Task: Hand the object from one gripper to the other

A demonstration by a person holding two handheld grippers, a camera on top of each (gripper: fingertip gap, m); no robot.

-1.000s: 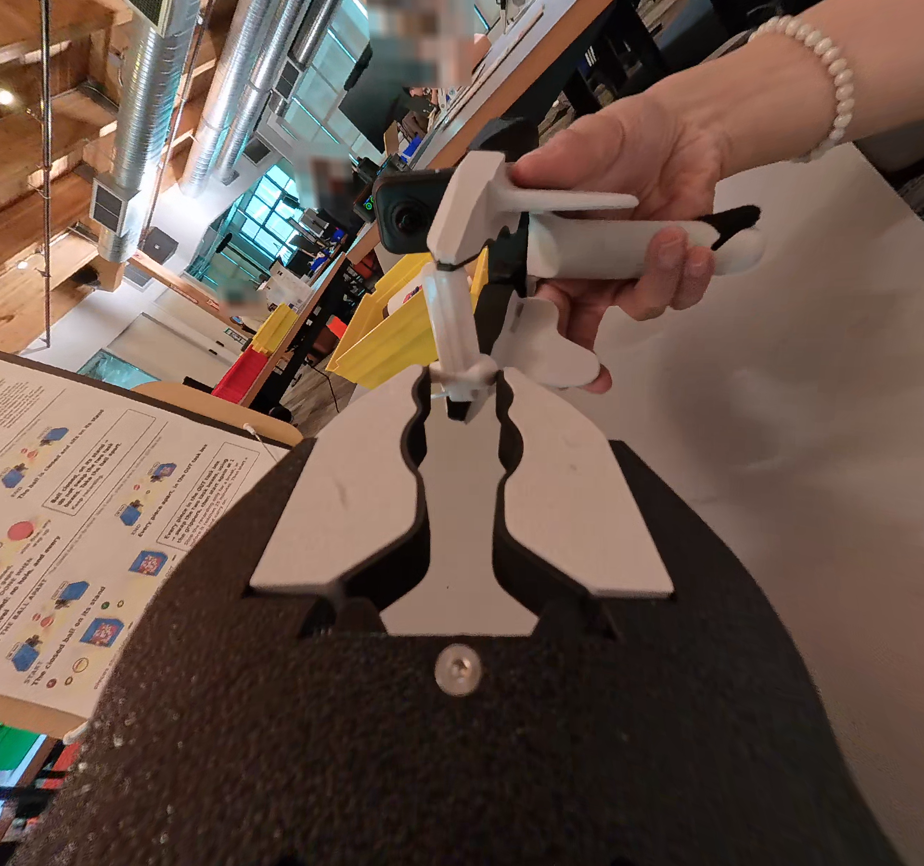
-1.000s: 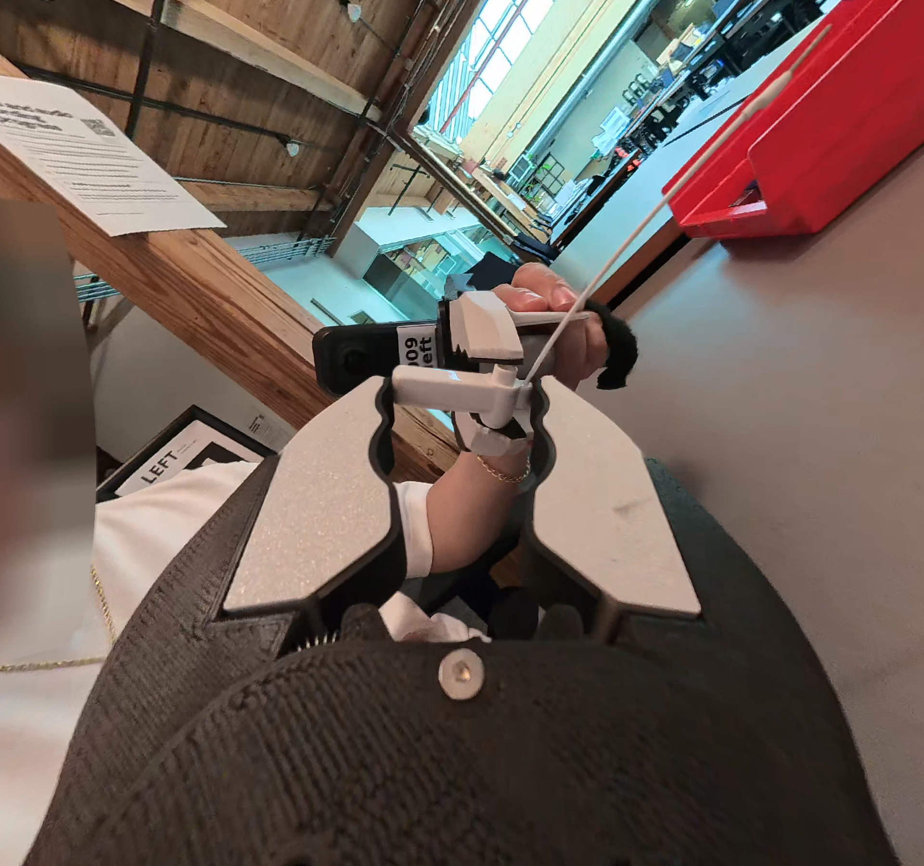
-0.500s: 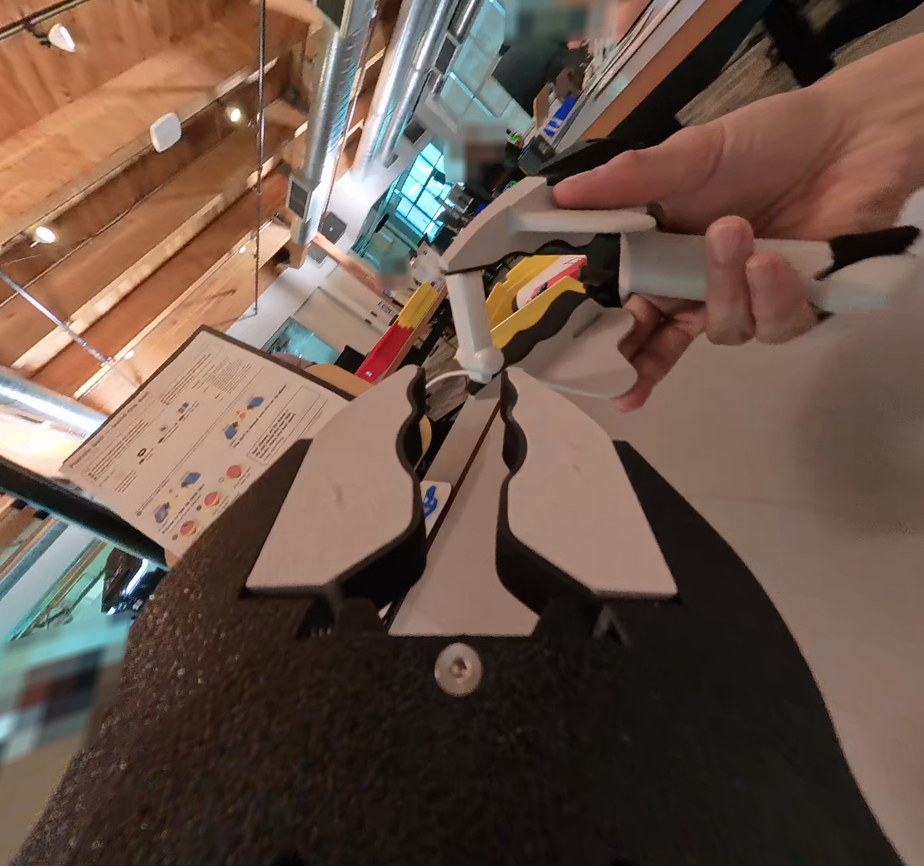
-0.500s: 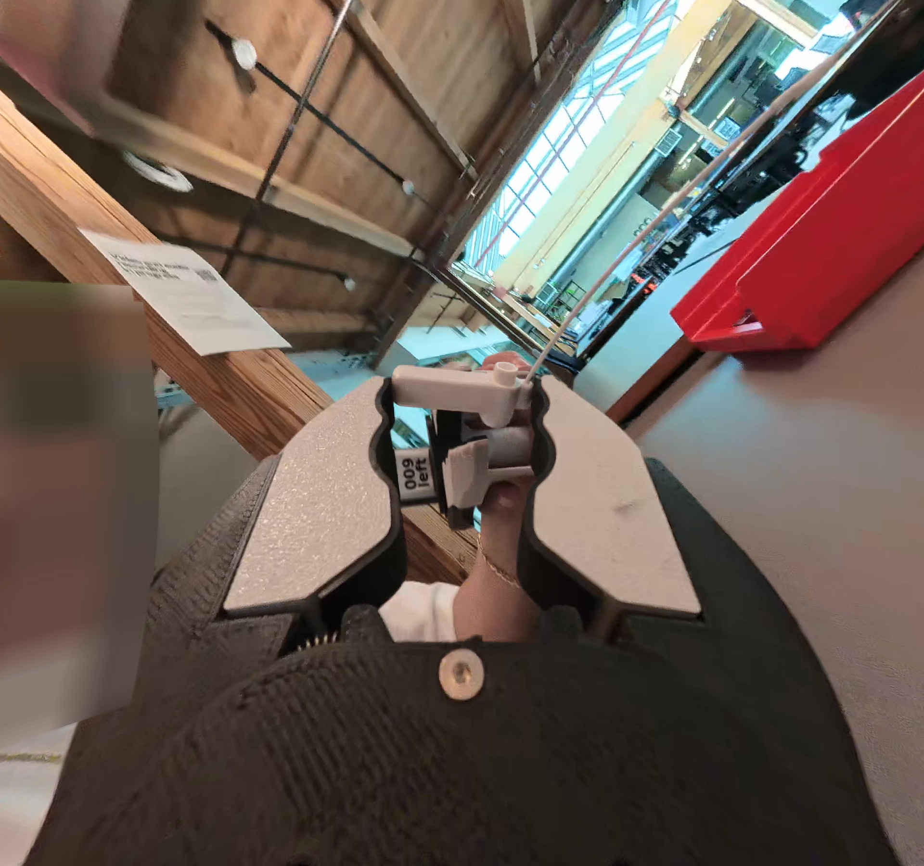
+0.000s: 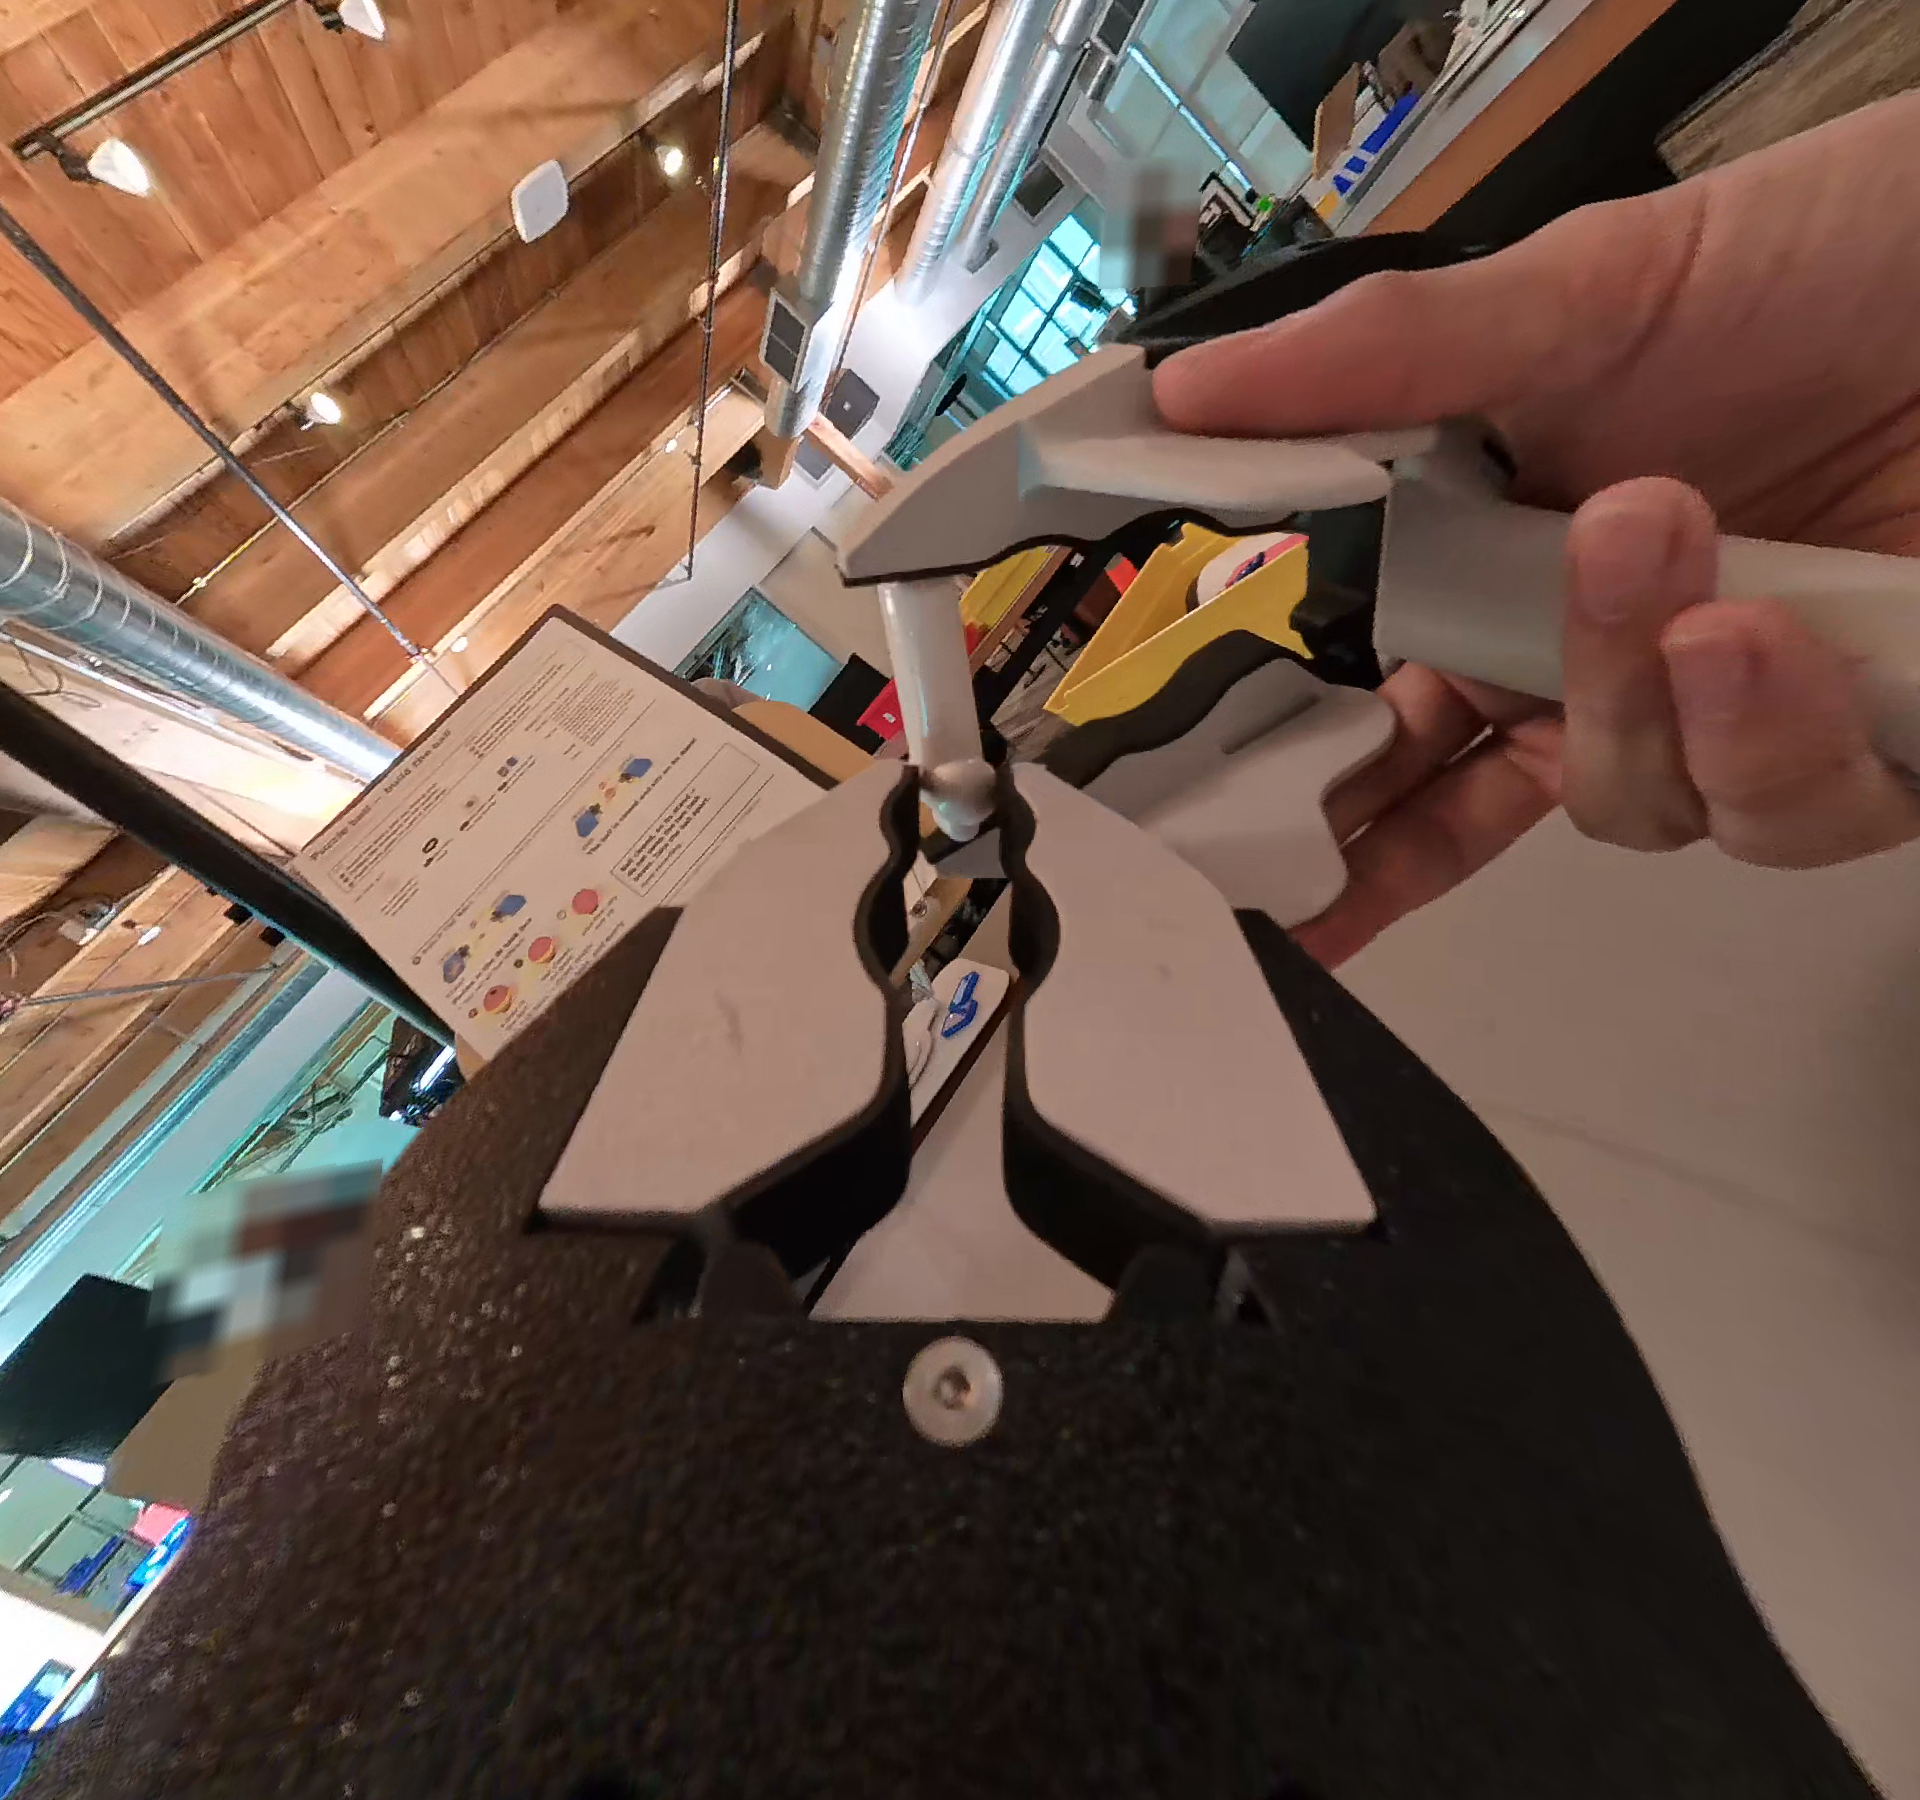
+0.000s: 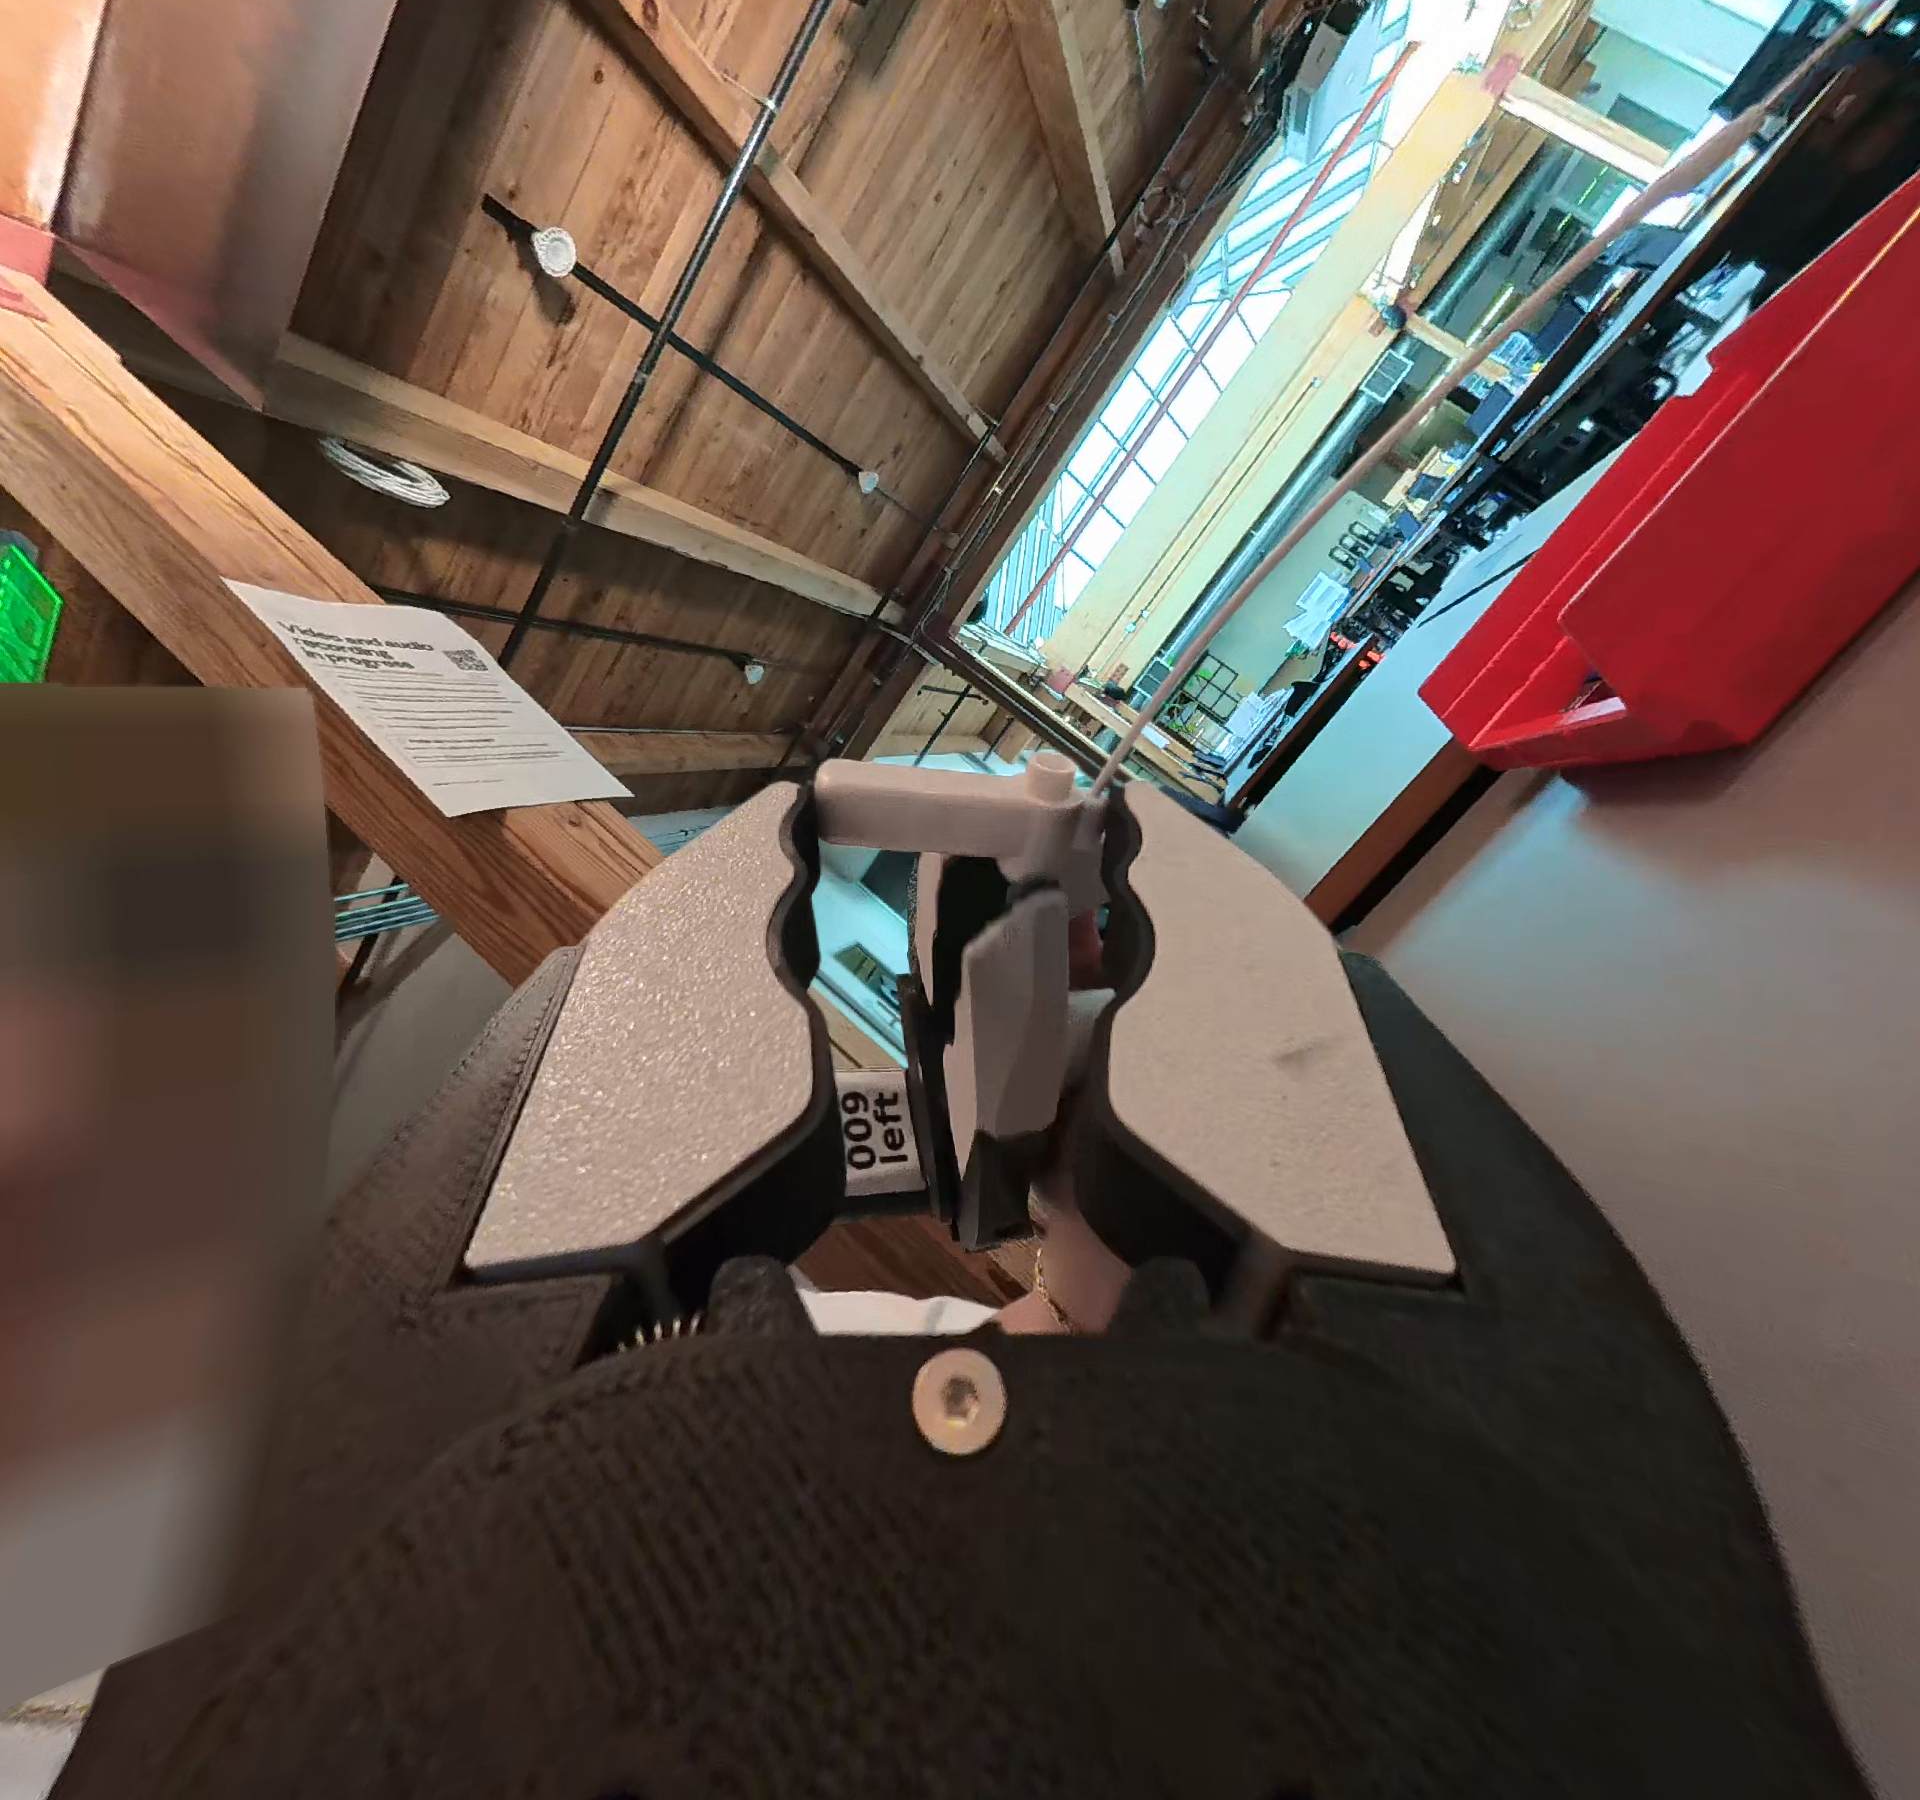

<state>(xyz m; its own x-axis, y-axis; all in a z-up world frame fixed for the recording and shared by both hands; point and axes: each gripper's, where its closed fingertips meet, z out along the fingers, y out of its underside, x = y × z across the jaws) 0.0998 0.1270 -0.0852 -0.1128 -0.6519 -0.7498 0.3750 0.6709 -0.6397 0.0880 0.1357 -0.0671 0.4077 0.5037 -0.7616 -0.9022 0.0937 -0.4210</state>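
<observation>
The object is a white plastic bar (image 6: 925, 815) with a peg at one end and a long thin rod (image 6: 1455, 379) running up to the right. My right gripper (image 6: 961, 815) is shut on the bar, which spans the gap between its tips. In the left wrist view the bar (image 5: 925, 680) hangs from the right gripper (image 5: 935, 670) down to a round knob (image 5: 961, 782). My left gripper (image 5: 958, 800) has its tips closed narrowly on that knob. In the right wrist view the left gripper (image 6: 1039, 903) shows edge-on below the bar's peg end.
A person's hand (image 5: 1662, 503) holds the right gripper's handle. A red bin (image 6: 1714, 555) stands on the grey table (image 6: 1662, 1075) to the right. A yellow bin (image 5: 1164, 638) and a printed instruction sheet (image 5: 540, 815) are behind. A wooden beam (image 6: 156, 545) carries a paper notice. My left and right fingertips are right by each other.
Both grippers have tilted up, away from the table. My left gripper's tips have narrowed around the knob. My right gripper has kept its hold on the bar.
</observation>
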